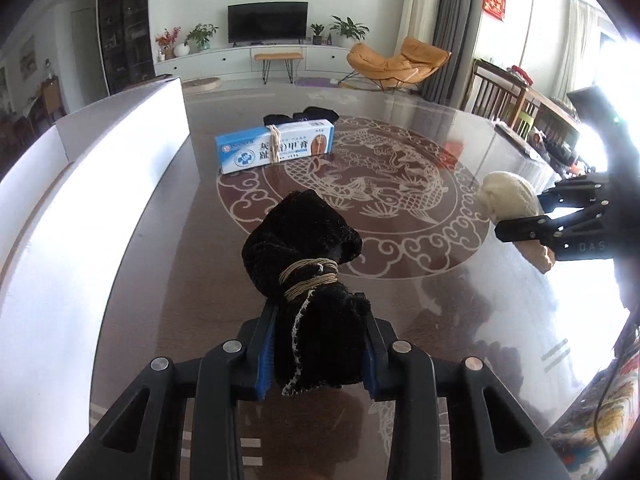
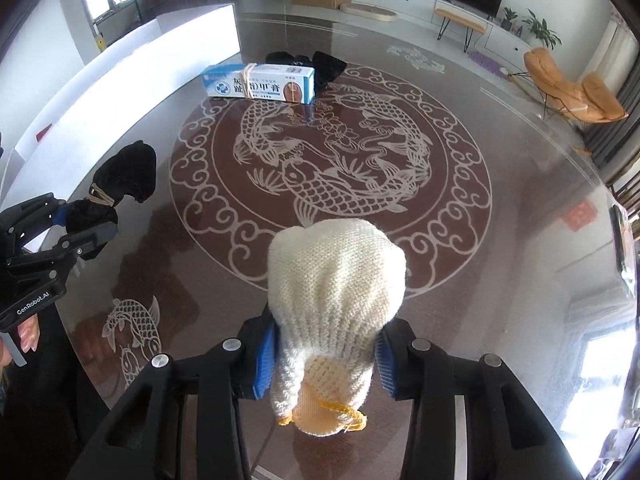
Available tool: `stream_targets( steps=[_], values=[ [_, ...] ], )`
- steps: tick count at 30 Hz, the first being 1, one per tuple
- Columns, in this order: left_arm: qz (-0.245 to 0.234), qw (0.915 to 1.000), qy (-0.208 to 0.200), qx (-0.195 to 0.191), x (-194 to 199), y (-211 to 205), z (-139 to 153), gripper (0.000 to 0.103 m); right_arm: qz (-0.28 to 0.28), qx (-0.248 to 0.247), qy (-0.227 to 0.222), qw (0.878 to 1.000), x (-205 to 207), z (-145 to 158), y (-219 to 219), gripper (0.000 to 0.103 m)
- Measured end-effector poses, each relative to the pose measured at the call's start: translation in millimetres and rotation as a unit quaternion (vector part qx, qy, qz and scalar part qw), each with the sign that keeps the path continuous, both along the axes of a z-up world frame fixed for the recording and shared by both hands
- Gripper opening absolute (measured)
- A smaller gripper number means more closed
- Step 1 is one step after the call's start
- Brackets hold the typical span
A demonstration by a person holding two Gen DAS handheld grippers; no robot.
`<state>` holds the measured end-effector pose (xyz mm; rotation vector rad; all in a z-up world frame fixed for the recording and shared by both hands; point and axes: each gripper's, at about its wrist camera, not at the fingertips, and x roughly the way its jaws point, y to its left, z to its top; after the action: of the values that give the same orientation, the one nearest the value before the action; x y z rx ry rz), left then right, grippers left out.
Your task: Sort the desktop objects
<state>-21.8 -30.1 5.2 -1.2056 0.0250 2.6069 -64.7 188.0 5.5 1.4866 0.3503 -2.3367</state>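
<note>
Left wrist view: the left gripper [image 1: 320,340] was clamped on a black fabric bundle [image 1: 304,248] tied with twine, both blue pads [image 1: 266,356] pressing its lower end, the bundle carried clear of the glass-topped table [image 1: 460,320]. Beyond the bundle lay a blue-and-white ointment box [image 1: 276,146], also tied with twine, with more black fabric [image 1: 302,116] just behind it. A white open box [image 1: 92,168] stood left of the ointment box. The right gripper [image 1: 532,224] appeared at the far right, holding a cream item.

Right wrist view: the right gripper [image 2: 324,364] held a cream knitted glove [image 2: 336,280] by its cuff end, jaws narrowed on it, lifted above the table's fish medallion [image 2: 332,160]. The left gripper [image 2: 86,220] with its black bundle sat left of the medallion, near the white box [image 2: 132,72].

Risk, as judged: soft fabric could compress and slide out of either grip during transfer; the glove's loose yellow thread [image 2: 348,416] might snag.
</note>
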Motion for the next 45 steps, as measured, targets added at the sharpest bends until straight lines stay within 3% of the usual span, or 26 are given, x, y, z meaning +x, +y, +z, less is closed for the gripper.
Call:
stream_targets(
  steps=[3, 7, 10, 13, 18, 20, 22, 23, 25, 26, 29, 33, 36, 38, 41, 45],
  values=[
    [0.032, 0.9982, 0.032, 0.041, 6.7, -42.7, 44.3, 0.034, 0.018, -0.027, 0.026, 0.999, -14.7, 30.3, -37.4, 0.042],
    [0.094, 0.9935, 0.056, 0.031, 5.0, -121.9, 91.0, 0.034, 0.070, -0.059, 0.069, 0.993, -37.7, 81.2, -120.4, 0.042],
    [0.151, 0.9875, 0.042, 0.013, -5.3, -185.1, 96.9, 0.034, 0.123, -0.093, 0.096, 0.983, -47.8, 113.2, -195.2, 0.042],
    [0.190, 0.9815, -0.005, 0.022, -17.3, -230.9, 77.1, 0.034, 0.175, -0.118, 0.112, 0.971, -58.1, 126.5, -275.5, 0.042],
    [0.218, 0.9735, -0.065, 0.021, -29.7, -256.3, 34.1, 0.037, 0.241, -0.073, 0.115, 0.961, -65.4, 88.5, -387.7, 0.043],
    [0.223, 0.9712, -0.082, 0.014, -30.9, -257.5, 22.6, 0.049, 0.248, -0.055, 0.096, 0.962, -69.5, 63.2, -413.1, 0.049],
    [0.223, 0.9700, -0.096, 0.002, -31.7, -257.3, 15.7, 0.066, 0.242, -0.046, 0.075, 0.966, -75.6, 41.6, -424.5, 0.063],
    [0.222, 0.9708, -0.091, 0.005, -29.4, -257.9, 17.4, 0.069, 0.238, -0.046, 0.071, 0.968, -78.8, 34.8, -426.8, 0.067],
    [0.225, 0.9716, -0.072, -0.008, -24.6, -258.2, 23.1, 0.080, 0.228, -0.061, 0.072, 0.969, -83.8, 32.0, -420.7, 0.082],
    [0.230, 0.9710, -0.061, -0.019, -20.7, -259.2, 24.7, 0.085, 0.220, -0.075, 0.074, 0.970, -84.8, 34.3, -413.3, 0.083],
    [0.244, 0.9688, -0.033, -0.025, -12.6, -257.9, 32.3, 0.085, 0.190, -0.117, 0.094, 0.970, -80.6, 52.3, -374.7, 0.087],
    [0.227, 0.9736, 0.008, 0.015, 5.1, -231.6, 51.8, 0.085, 0.135, -0.155, 0.155, 0.966, -65.4, 69.8, -290.7, 0.103],
    [0.181, 0.9815, 0.013, 0.061, 19.3, -187.1, 63.8, 0.085, 0.081, -0.126, 0.174, 0.973, -47.0, 53.2, -211.9, 0.103],
    [0.122, 0.9887, 0.007, 0.086, 27.4, -144.8, 62.5, 0.087, 0.027, -0.084, 0.167, 0.982, -34.2, 24.8, -152.8, 0.103],
    [0.045, 0.9950, -0.011, 0.088, 29.5, -78.1, 45.0, 0.098, -0.048, -0.059, 0.145, 0.987, -10.4, -16.7, -63.2, 0.103],
    [0.018, 0.9965, -0.052, 0.062, 14.3, -11.5, -8.7, 0.098, -0.112, -0.018, 0.111, 0.987, 8.5, -48.3, 8.8, 0.103]
  ],
)
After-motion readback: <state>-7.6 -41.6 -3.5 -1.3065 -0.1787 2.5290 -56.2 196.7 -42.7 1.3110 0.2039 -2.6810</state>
